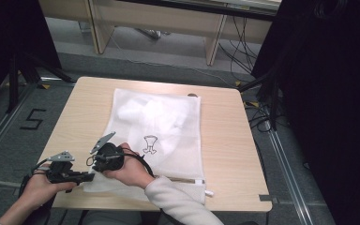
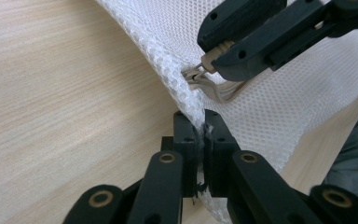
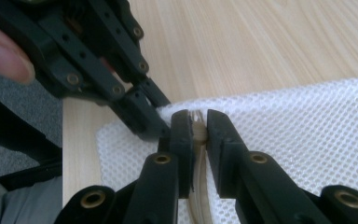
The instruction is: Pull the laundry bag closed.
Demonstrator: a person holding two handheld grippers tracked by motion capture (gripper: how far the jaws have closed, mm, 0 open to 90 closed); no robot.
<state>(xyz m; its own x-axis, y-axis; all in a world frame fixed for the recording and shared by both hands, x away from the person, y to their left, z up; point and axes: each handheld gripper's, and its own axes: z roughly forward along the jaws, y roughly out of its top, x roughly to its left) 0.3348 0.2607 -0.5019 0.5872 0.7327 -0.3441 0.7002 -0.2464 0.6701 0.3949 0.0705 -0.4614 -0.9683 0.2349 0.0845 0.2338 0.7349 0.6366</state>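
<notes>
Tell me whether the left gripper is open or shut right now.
Shut. In the left gripper view, the left gripper has its fingers pressed together on the edge of the white mesh bag, pinching the netting between them.

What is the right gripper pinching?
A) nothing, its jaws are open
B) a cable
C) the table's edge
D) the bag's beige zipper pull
D: in the right gripper view, the right gripper is shut on the beige zipper pull at the mesh bag's corner.

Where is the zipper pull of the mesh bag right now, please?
The zipper pull sits at the near left corner of the mesh bag, pinched in the right gripper; beside it, the left gripper clamps the bag's edge.
</notes>
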